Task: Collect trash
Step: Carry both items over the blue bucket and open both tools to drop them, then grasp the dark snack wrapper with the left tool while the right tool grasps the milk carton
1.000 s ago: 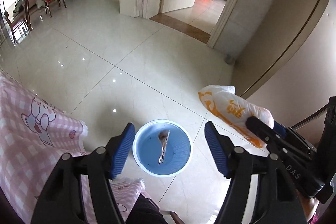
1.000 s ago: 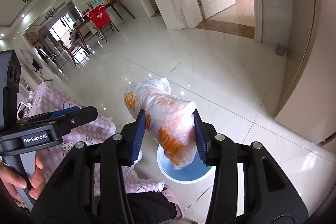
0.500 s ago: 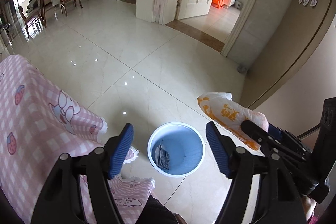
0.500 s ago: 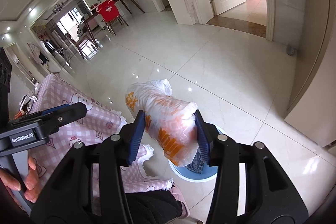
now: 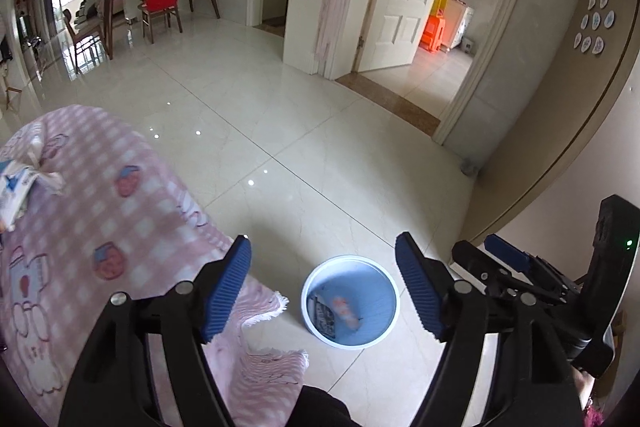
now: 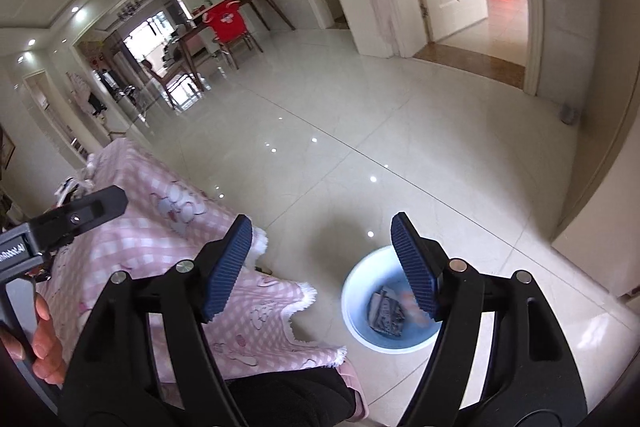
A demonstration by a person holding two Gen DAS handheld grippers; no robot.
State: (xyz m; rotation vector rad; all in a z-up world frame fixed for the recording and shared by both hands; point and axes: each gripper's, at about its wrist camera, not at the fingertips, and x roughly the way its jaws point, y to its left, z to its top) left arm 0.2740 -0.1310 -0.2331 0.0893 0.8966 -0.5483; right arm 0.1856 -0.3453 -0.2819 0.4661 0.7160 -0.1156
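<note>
Part of a white label on the left gripper's body reads "nRobot.AI" in the right wrist view; print on the trash is too blurred to read. The right gripper (image 6: 322, 259) hangs above the bin (image 6: 352, 307), its jaws wide apart and empty; they have just been opening. The bin stands on the floor (image 6: 360, 131), below and slightly right of the gap, the right finger (image 6: 414, 273) covering part of its rim. Inside lie a dark printed wrapper (image 6: 386, 313) and the orange-and-white bag (image 5: 346, 311), blurred. The left gripper (image 5: 324, 287) is also spread wide and holds nothing, jaws just opening a little further, with the bin below between its fingers. A hand (image 6: 44, 343) grips its handle. A pink checked cloth (image 5: 100, 227) lies left, with a white-and-blue packet (image 5: 16, 191) on it.
</note>
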